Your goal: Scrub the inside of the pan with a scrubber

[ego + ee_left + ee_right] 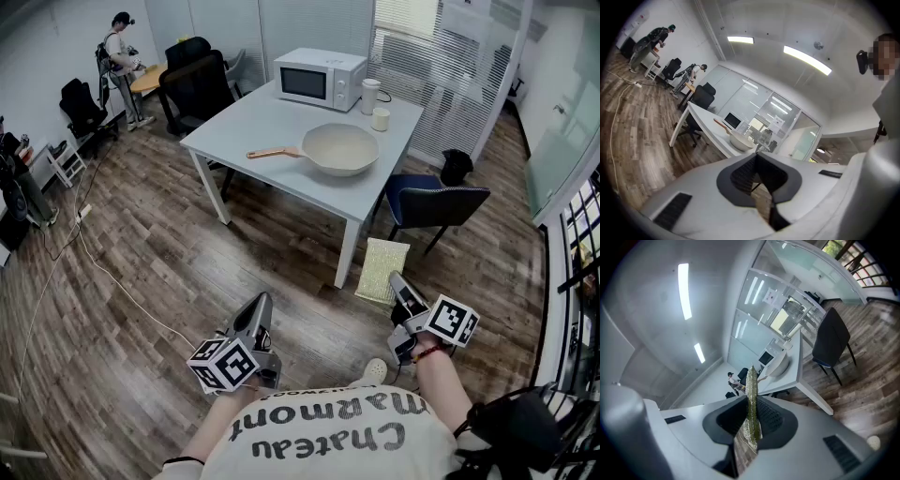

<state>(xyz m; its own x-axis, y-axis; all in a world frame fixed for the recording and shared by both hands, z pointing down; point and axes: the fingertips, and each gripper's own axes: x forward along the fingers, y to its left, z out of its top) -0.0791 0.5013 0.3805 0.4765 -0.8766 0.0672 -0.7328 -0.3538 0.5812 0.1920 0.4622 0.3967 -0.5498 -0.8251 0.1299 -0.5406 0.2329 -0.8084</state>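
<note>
1. Head view: the pan (339,150) sits on the table's (253,117) right half, its handle pointing toward the near left corner. Open floor (169,262) separates it from both grippers.
2. Left gripper view: the left gripper (757,158) has its jaws pressed together with nothing between them.
3. Right gripper view: the right gripper (750,405) pinches the scrubber (751,380) edge-on, with its long axis pointing toward the table.

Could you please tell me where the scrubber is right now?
The scrubber is at the head view's lower right, clamped in the right hand-held gripper, above the floor short of the table holding the pan.
</note>
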